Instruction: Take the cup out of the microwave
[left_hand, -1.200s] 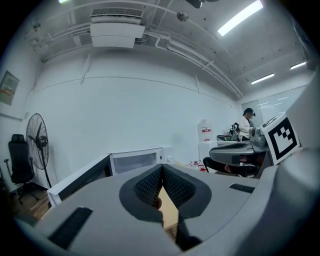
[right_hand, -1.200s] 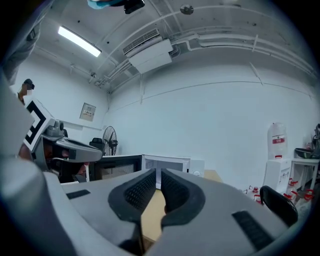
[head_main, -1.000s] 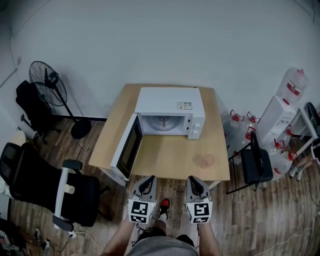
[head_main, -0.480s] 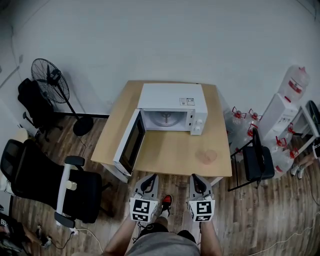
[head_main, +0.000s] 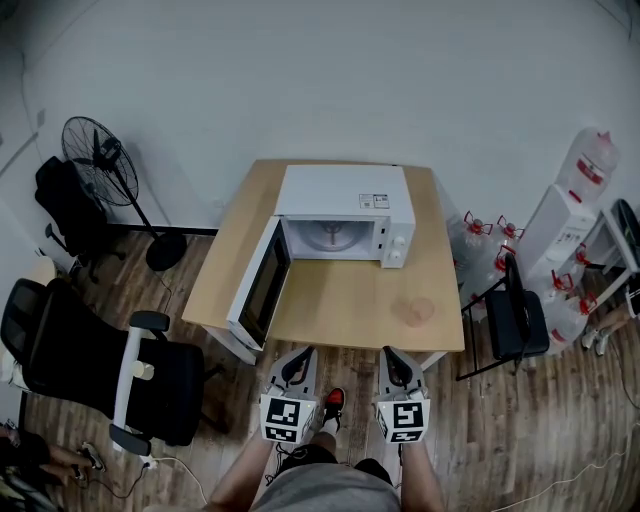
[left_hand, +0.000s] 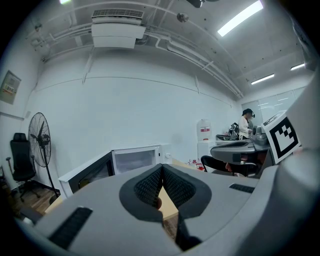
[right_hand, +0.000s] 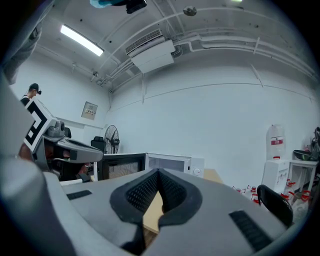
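A white microwave stands at the back of a wooden table, its door swung open to the left. Only the glass turntable shows in its cavity. A pale pink translucent cup sits on the table, in front of the microwave and to its right. My left gripper and right gripper hang side by side just short of the table's front edge, both shut and holding nothing. The left gripper view shows the shut jaws pointed at the microwave; the right gripper view shows the same.
A standing fan and black office chairs are on the left. A black chair, a water dispenser and water bottles stand on the right. A person is at a far desk.
The head view has shifted slightly. Both grippers stay in place in front of the table, jaws together.
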